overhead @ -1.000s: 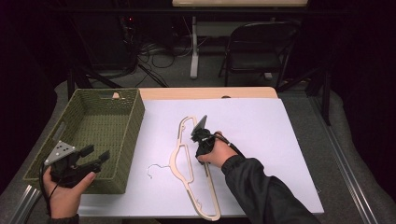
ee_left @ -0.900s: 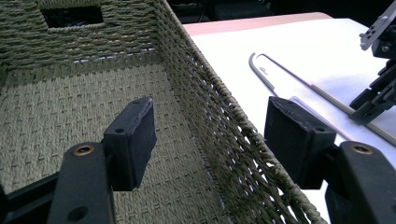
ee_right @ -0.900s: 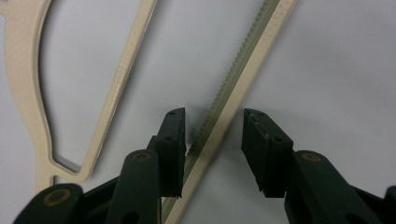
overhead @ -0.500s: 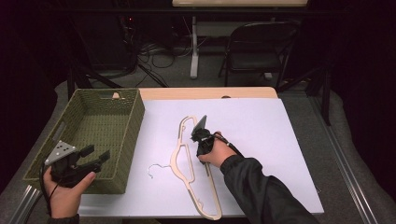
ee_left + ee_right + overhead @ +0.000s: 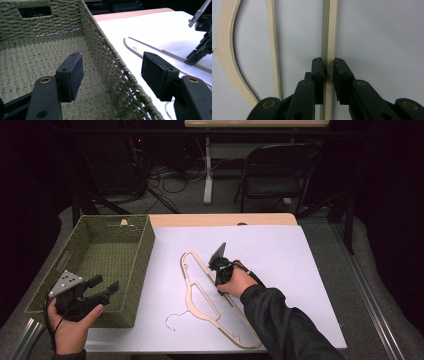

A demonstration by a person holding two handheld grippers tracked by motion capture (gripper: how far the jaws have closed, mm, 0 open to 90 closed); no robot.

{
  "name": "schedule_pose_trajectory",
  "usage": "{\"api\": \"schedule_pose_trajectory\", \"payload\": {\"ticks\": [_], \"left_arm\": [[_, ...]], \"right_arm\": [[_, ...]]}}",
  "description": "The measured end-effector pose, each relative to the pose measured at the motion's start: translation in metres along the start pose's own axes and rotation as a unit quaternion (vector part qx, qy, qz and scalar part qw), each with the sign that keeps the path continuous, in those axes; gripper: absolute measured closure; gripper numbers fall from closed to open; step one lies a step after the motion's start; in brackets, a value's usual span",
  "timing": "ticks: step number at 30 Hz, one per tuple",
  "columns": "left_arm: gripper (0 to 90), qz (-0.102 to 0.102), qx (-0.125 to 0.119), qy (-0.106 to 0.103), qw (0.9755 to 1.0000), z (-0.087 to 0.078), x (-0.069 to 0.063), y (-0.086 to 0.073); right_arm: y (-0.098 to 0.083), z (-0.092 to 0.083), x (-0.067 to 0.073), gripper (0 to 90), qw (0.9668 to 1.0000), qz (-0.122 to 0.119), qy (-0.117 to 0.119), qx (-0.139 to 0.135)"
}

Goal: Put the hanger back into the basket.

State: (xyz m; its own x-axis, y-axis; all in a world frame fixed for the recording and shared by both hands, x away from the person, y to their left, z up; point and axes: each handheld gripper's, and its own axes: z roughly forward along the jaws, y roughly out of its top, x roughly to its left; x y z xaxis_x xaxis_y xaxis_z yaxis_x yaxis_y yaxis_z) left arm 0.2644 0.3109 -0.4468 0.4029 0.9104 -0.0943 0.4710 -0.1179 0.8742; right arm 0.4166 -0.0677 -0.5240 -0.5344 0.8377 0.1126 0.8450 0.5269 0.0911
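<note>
I see the wooden hanger (image 5: pixel 210 302) flat on the white sheet (image 5: pixel 310 270) covering the table (image 5: pixel 220 219), just below the middle, running from about 11 o'clock down to 5 o'clock, with its wire hook (image 5: pixel 175 320) curling out at 8 o'clock. My right tool (image 5: pixel 218 265) sits over the upper part of the hanger, its jaws narrowed right down onto the notched bar (image 5: pixel 328 30); in the right gripper view the pads (image 5: pixel 318 67) press the bar from both sides, so it is gripped. The curved shoulder (image 5: pixel 225 50) and a thinner rail (image 5: pixel 272 45) run beside it at 9 o'clock in that view.

Against the frames from a second and half a second ago I find almost nothing changed: hanger, right tool and sleeve (image 5: pixel 285 320) lie in the same places, and my left tool has kept its station too.

My left tool (image 5: pixel 102 287) hovers at the 7 o'clock corner of the table, jaws spread wide with nothing between them, straddling the near right wall of the green woven basket (image 5: pixel 145 250). In the left gripper view one pad (image 5: pixel 71 75) hangs over the basket's inside, the other over the white sheet.

The lower end of the hanger passes under my right forearm, so I cannot trace all of it. The hook is thin and faint. The room beyond the table is dark; a folding chair (image 5: pixel 272 175) and cables (image 5: pixel 165 175) at 12 o'clock are barely readable.
</note>
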Motion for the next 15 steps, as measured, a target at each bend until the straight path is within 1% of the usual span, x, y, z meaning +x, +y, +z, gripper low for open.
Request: {"api": "schedule_pose_trajectory", "payload": {"ticks": [1,2,4,5,6,7,8,10,11,12,13,14,15], "left_arm": [[34.4,0.004,-0.001,-0.002,1.0,0.0,-0.003,0.001],[34.4,0.005,-0.002,-0.004,1.0,0.0,-0.004,0.002],[34.5,0.007,-0.002,-0.006,1.0,0.0,-0.006,0.002],[34.7,0.012,-0.004,-0.01,0.9999,0.0,-0.009,0.003],[35.1,0.012,-0.004,-0.01,0.9999,0.0,-0.009,0.003],[35.3,0.017,-0.005,-0.018,0.9997,0.001,-0.014,0.004],[35.3,0.017,-0.005,-0.018,0.9997,0.001,-0.014,0.004],[35.4,0.024,-0.006,-0.027,0.9993,0.002,-0.021,0.006],[35.4,0.03,-0.006,-0.032,0.999,0.002,-0.024,0.007],[35.4,0.035,-0.006,-0.036,0.9987,0.003,-0.027,0.008],[35.4,0.039,-0.007,-0.04,0.9984,0.004,-0.031,0.008],[35.4,0.043,-0.007,-0.054,0.9976,0.006,-0.038,0.009],[35.4,0.043,-0.007,-0.054,0.9976,0.006,-0.038,0.009]], "right_arm": [[-0.001,0.0,0.0,79.3,1.0,0.004,0.005,-0.007],[-0.001,0.0,0.0,79.3,1.0,-0.004,0.003,-0.008],[0.0,-0.003,-0.002,79.4,0.9999,-0.014,0.002,-0.001],[-0.001,-0.003,-0.001,79.4,0.9999,-0.01,0.006,-0.007],[-0.001,-0.003,-0.001,79.4,0.9999,-0.01,0.006,-0.007],[-0.002,-0.004,-0.002,79.5,0.9998,-0.012,0.013,-0.013],[-0.002,-0.004,-0.003,79.5,0.9997,-0.021,0.012,-0.009],[-0.002,-0.007,-0.003,79.5,0.9995,-0.026,0.017,-0.003],[-0.003,-0.008,-0.004,79.6,0.9993,-0.031,0.018,-0.006],[-0.006,-0.004,0.0,79.6,0.9987,-0.003,0.03,-0.04],[-0.006,-0.004,0.0,79.6,0.9987,-0.003,0.03,-0.04],[-0.005,-0.012,-0.004,79.7,0.9988,-0.042,0.024,-0.005],[-0.005,-0.012,-0.004,79.7,0.9988,-0.042,0.024,-0.005]]}}
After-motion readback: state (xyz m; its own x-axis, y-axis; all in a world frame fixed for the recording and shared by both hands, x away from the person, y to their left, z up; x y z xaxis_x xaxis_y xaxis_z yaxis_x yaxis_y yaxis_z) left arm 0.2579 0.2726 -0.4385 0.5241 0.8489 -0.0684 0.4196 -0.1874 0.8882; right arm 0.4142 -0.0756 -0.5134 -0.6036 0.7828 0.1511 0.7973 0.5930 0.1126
